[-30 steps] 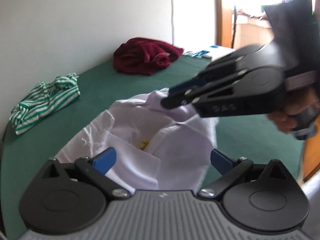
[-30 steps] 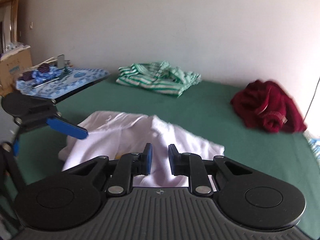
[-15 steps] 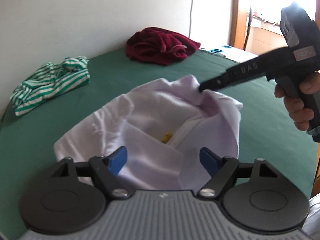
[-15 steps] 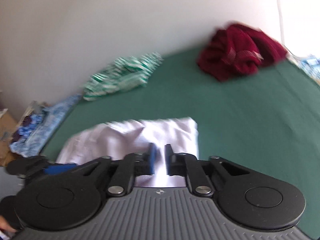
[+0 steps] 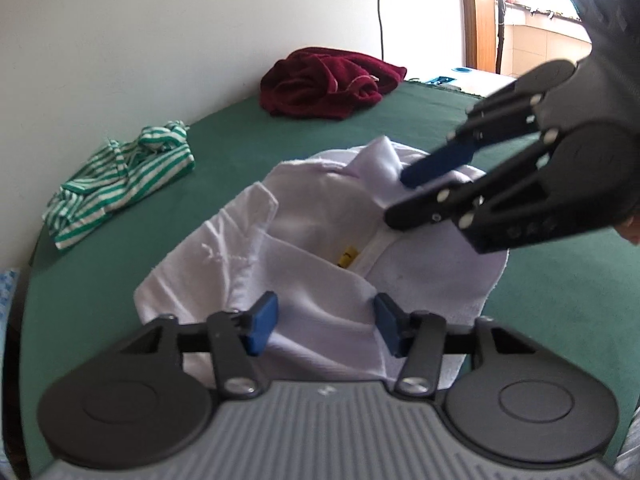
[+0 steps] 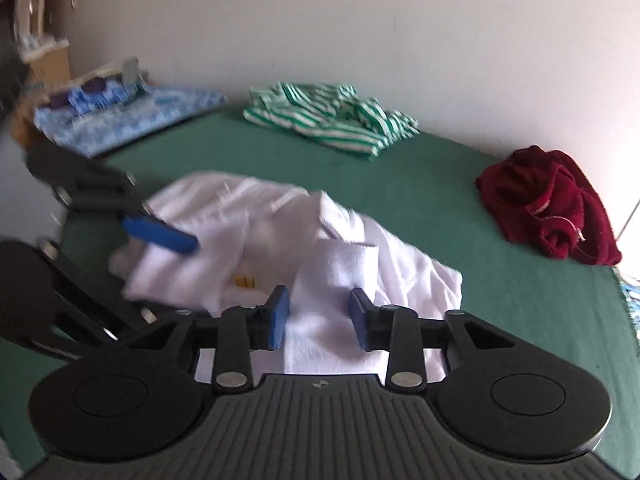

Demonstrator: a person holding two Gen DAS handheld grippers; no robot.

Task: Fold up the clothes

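A green table (image 5: 248,148) fills both views and carries all the clothing. Near its front middle lies the white shirt (image 5: 304,256), loosely bunched, its collar side turned up and a small yellow tag (image 5: 347,257) showing in the neck opening. A green-and-white striped garment (image 5: 120,176) lies crumpled near the wall, well apart from the shirt, and a dark red garment (image 5: 328,84) sits heaped farther along the same wall. In the right wrist view a blue patterned cloth (image 6: 120,116) covers a surface beyond the table's far left corner.

The left gripper (image 5: 324,328) is held low and level over the near edge of the white shirt, pointing along the table toward the wall; its blue-padded fingers (image 5: 262,322) stand wide apart with shirt fabric lying between them, not clamped. In the right wrist view it enters from the left, blurred, angled down across the shirt.

The right gripper (image 6: 318,316) comes in from the right in the left wrist view, tilted downward toward the far, raised fold of the shirt. Its fingers (image 6: 278,314) are parted, with a folded flap of white cloth standing between the pads; whether the pads touch that cloth cannot be told.
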